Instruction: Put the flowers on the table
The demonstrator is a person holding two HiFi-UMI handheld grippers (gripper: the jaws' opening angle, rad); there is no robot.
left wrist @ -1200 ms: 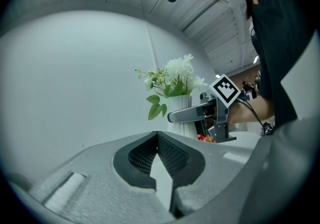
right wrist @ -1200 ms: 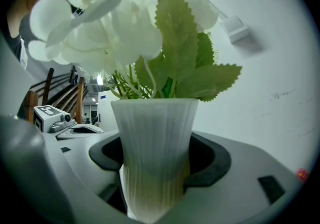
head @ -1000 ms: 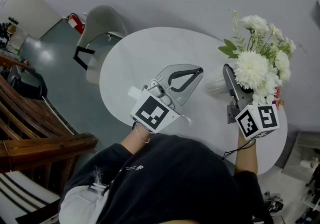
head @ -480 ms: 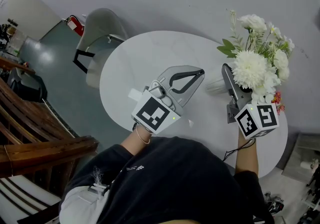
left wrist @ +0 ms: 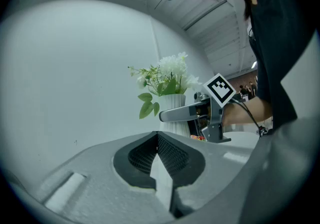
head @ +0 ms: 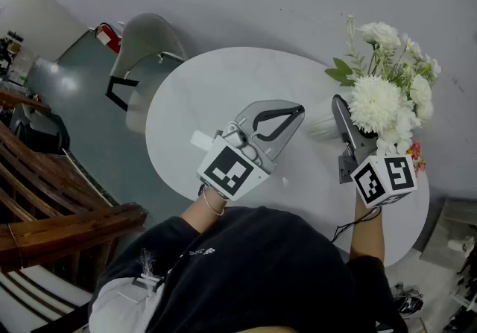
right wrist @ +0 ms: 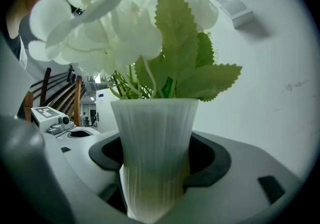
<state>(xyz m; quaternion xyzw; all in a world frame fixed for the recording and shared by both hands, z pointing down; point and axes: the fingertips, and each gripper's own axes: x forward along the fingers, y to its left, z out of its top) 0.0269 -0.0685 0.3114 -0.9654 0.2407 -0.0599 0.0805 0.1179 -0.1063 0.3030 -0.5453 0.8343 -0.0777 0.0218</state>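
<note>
Head view: round, smooth white table (head: 216, 78). White flowers (head: 384, 104) at its 3 o'clock edge, in a ribbed, flared vase (right wrist: 152, 153) clamped by the right gripper (head: 337, 103). Left gripper (head: 297, 109) mid-table, jaws together, empty. Likely the set-down step; next, lower upright, then release.

grey left hand-held gripper (head: 297, 110) with its marker cube: jaws together at the tips, nothing between them (the pads meet in its own view). It angles toward the other gripper, with the bare left wrist (head: 209, 201) behind it. grey right hand-held gripper (head: 339, 109): jaws clamped on the white ribbed vase (right wrist: 152, 153), with the bare right forearm (head: 365, 233) straight behind it.
</note>
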